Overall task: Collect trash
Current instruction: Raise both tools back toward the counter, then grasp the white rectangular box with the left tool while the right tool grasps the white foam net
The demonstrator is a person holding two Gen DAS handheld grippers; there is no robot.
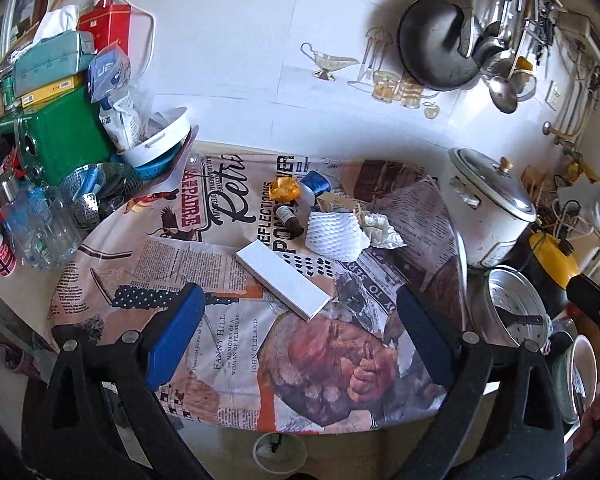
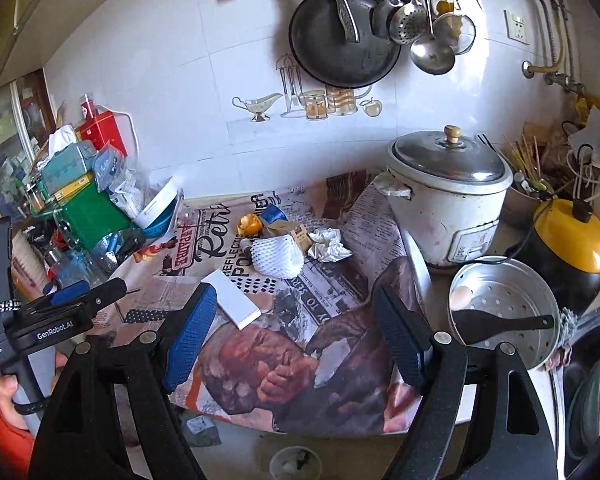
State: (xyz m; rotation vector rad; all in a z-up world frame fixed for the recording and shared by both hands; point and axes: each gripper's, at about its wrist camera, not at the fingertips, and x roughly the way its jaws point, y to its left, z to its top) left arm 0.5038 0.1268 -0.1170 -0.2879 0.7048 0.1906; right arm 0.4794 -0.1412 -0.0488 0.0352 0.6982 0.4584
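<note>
White box (image 1: pixel 283 280) lies mid-table, long axis diagonal from the back-left toward the front edge, rest of trash pile (image 1: pixel 332 216) behind it. Left gripper (image 1: pixel 296 332) is wide open and empty, box just ahead; right gripper (image 2: pixel 296 336) also open and empty.

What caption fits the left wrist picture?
Open left gripper above a flat white box and white foam net on newspaper-print tablecloth.

The right gripper (image 2: pixel 296 334) is held with blue-padded jaws apart, nothing between them. Ahead of it a flat white rectangular box (image 2: pixel 231 300) and a white foam net sleeve (image 2: pixel 278 258) are seen.
</note>
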